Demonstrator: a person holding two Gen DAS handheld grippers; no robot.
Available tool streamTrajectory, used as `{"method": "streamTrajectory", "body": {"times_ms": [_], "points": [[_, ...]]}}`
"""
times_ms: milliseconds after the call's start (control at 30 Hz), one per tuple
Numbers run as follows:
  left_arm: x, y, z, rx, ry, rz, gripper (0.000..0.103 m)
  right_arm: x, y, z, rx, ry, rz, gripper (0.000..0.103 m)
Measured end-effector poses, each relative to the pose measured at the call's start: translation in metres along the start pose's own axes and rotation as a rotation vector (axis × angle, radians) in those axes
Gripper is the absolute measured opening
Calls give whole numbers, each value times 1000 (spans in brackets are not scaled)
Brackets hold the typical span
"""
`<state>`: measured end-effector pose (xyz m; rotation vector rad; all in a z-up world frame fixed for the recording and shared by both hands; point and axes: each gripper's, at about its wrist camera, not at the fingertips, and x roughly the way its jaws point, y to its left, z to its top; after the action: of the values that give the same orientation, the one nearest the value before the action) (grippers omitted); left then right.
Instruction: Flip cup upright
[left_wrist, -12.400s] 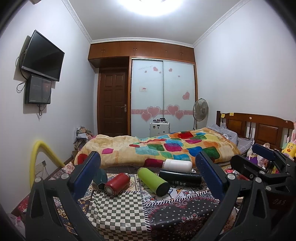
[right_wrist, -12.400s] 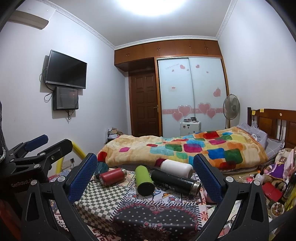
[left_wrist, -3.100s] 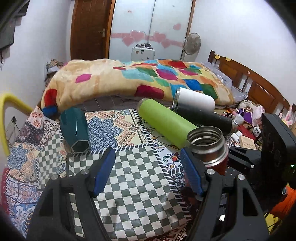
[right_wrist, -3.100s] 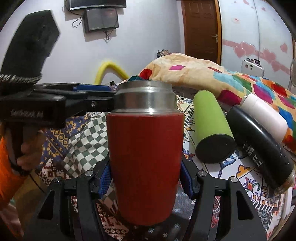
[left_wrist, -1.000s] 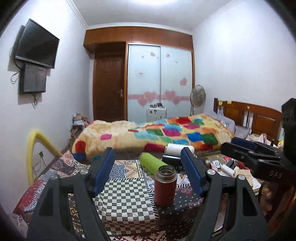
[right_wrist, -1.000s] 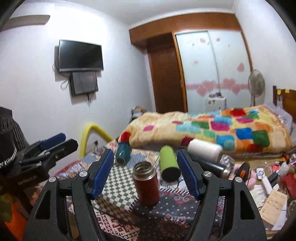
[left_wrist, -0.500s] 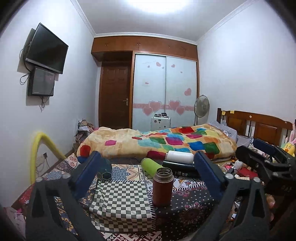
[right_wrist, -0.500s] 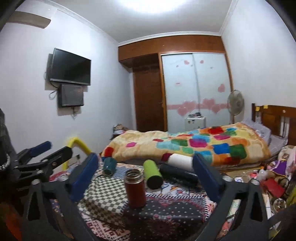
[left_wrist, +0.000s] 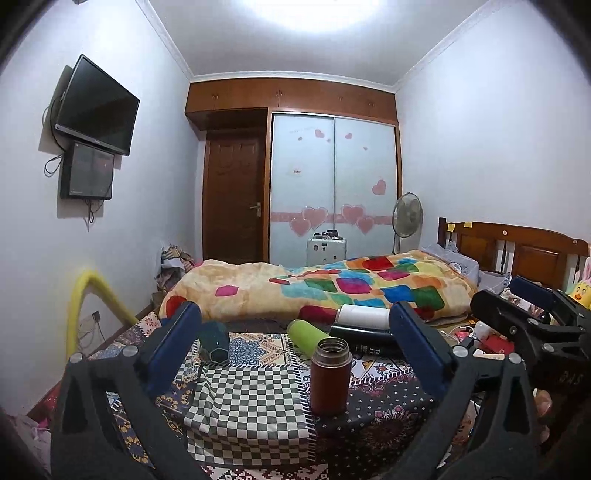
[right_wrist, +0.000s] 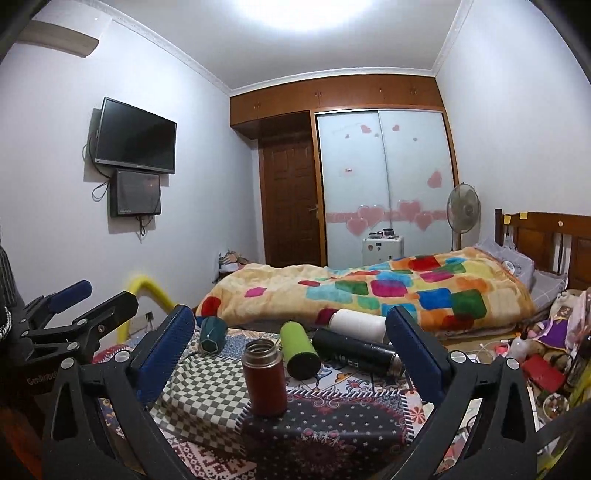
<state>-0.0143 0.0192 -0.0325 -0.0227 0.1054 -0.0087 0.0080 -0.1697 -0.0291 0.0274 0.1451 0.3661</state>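
— Were the tools holding anything?
— No: left tool (left_wrist: 295, 350) and right tool (right_wrist: 290, 349) gaped wide, empty; the red cup (right_wrist: 265, 376) stood upright on the patterned tabletop (right_wrist: 332, 424), untouched

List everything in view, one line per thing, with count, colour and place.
red cup: 1, red with steel neck, upright on the patchwork cloth, near front
green cup: 1, lime, lying behind the red one
black cup: 1, black, lying right of green
white cup: 1, white, lying behind black
teal cup: 1, teal, lying far left
blanket: 1, multicolour, on bed
television: 1, black, left wall
fan: 1, by wardrobe
left gripper: 1, open, empty
right gripper: 1, open, empty
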Motion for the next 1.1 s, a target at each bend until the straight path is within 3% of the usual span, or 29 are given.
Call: {"method": "streamTrajectory", "body": {"times_ms": [1100], "points": [[3, 0, 2, -13, 15, -27, 103, -6, -3, 2, 3, 11, -14, 103]]}}
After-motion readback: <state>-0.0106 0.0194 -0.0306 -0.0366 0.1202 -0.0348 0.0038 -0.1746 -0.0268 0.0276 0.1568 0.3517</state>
